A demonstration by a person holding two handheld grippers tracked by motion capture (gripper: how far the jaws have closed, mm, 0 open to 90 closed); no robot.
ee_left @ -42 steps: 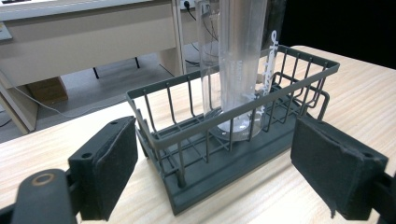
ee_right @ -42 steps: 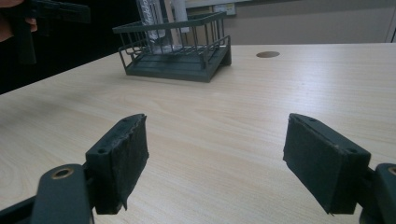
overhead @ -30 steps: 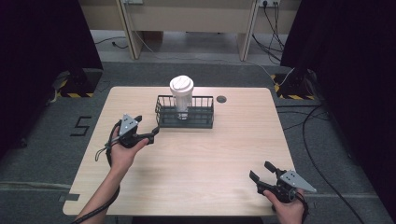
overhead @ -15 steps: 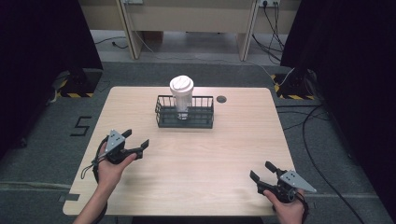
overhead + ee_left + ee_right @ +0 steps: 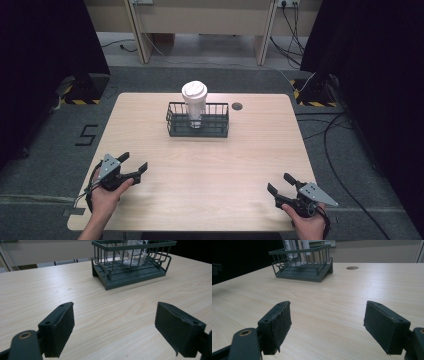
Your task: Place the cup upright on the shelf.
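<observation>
Table (image 5: 150,125): light wood, with bare surface across its whole near half and along both side edges. A small round cable hole (image 5: 237,106) sits near the far edge, just right of the basket.

Wire basket (image 5: 220,125): dark, rectangular, standing at the far centre of the table, well apart from both grippers. Open tabletop lies between it and each of them.

Cup (image 5: 194,102): white-lidded, upright inside the basket, toward its left end, rising above the rim.

Left gripper (image 5: 134,166): held over the near left corner, jaws spread wide with nothing between them, aimed toward the basket.

Right gripper (image 5: 281,184): held over the near right corner close to the front edge, jaws likewise wide and empty.
</observation>
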